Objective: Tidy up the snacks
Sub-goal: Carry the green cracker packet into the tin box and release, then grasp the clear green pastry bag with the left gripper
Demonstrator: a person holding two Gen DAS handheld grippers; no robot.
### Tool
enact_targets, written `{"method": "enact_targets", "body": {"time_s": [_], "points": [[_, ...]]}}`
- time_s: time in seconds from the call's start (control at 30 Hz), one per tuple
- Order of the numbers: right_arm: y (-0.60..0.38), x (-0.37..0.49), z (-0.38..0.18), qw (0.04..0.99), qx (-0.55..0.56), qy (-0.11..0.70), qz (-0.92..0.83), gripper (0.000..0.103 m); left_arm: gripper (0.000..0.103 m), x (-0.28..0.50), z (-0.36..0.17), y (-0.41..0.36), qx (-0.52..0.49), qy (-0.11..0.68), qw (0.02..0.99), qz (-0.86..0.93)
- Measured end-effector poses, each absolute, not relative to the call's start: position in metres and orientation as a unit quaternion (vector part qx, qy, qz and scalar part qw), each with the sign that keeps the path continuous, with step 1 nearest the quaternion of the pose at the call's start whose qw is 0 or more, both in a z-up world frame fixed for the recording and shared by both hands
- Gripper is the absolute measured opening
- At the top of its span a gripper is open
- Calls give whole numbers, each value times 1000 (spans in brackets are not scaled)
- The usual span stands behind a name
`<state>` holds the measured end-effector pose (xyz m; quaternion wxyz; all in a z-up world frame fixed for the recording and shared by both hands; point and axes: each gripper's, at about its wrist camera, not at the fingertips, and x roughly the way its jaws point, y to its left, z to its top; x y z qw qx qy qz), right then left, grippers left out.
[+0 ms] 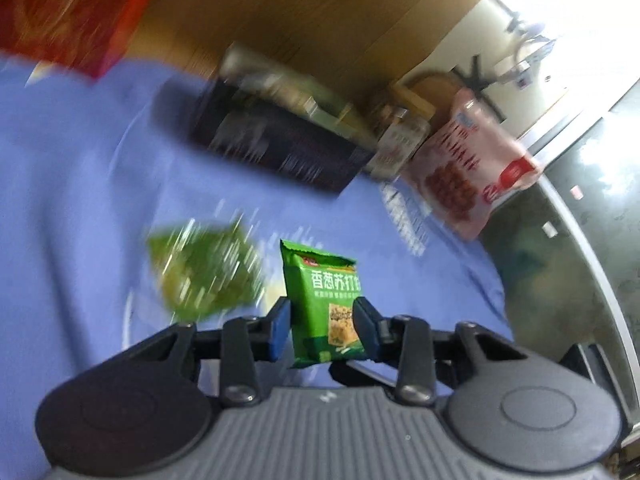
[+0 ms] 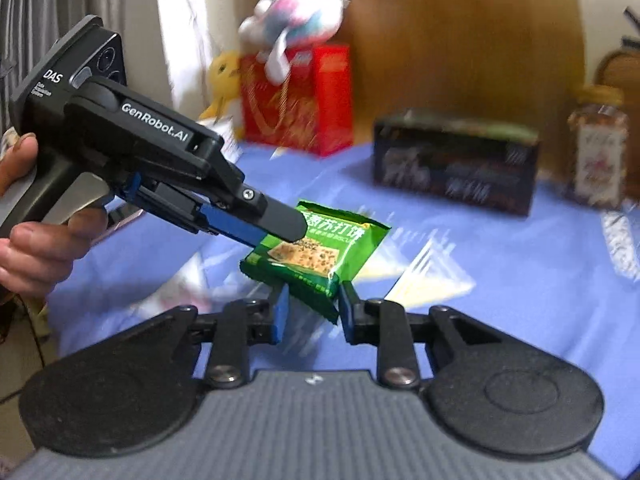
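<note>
My left gripper (image 1: 322,330) is shut on a green cracker packet (image 1: 326,304) and holds it above the blue cloth. In the right wrist view the same packet (image 2: 316,252) hangs from the left gripper's fingers (image 2: 280,226), which reach in from the left. My right gripper (image 2: 310,312) is open, its jaws on either side of the packet's lower corner; I cannot tell if they touch it. A second green packet (image 1: 204,272), blurred, lies on the cloth to the left.
A dark snack box (image 2: 456,164) stands at the back on the blue-covered table (image 2: 520,300), a jar (image 2: 598,148) to its right, a red gift bag (image 2: 298,100) with plush toys (image 2: 296,16) to its left. A pink snack bag (image 1: 468,160) lies at the table's right edge.
</note>
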<state>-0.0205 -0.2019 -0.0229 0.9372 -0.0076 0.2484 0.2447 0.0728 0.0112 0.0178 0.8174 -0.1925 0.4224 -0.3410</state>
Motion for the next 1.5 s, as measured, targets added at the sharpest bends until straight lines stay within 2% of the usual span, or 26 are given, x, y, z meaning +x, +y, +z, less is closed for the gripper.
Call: {"method": "enact_targets", "body": {"time_s": [0.3, 0.4, 0.43, 0.47, 0.57, 0.73, 0.93, 1.23, 1.3, 1.4, 1.47, 1.5], "points": [[-219, 92, 3, 966, 17, 194, 172, 29, 33, 174, 76, -35, -190, 343, 842, -371], [-221, 137, 5, 973, 13, 185, 141, 29, 34, 215, 73, -49, -194, 334, 853, -351], [-225, 148, 4, 973, 16, 187, 138, 30, 37, 227, 68, -52, -195, 336, 857, -340], [-226, 161, 3, 971, 17, 196, 133, 33, 39, 236, 64, -53, -195, 341, 859, -328], [-231, 174, 1, 969, 27, 215, 121, 33, 39, 251, 45, -51, -194, 363, 862, -297], [-258, 139, 0, 958, 110, 214, 158, 33, 39, 222, 29, -12, -206, 366, 853, -309], [-265, 109, -40, 883, 214, 333, 252, 33, 39, 174, -7, 40, -228, 425, 822, -304], [-234, 93, -54, 861, 209, 373, 276, 34, 48, 113, -54, 64, -271, 455, 806, -266], [-230, 87, -59, 853, 224, 377, 284, 34, 50, 106, -58, 68, -282, 434, 813, -268], [-226, 83, -60, 858, 232, 366, 275, 35, 46, 104, -60, 69, -295, 424, 814, -264], [-224, 81, -60, 859, 233, 365, 274, 32, 25, 109, -65, 64, -311, 433, 798, -283], [-223, 79, -61, 856, 235, 369, 275, 28, 25, 111, -70, 63, -330, 440, 783, -290]]}}
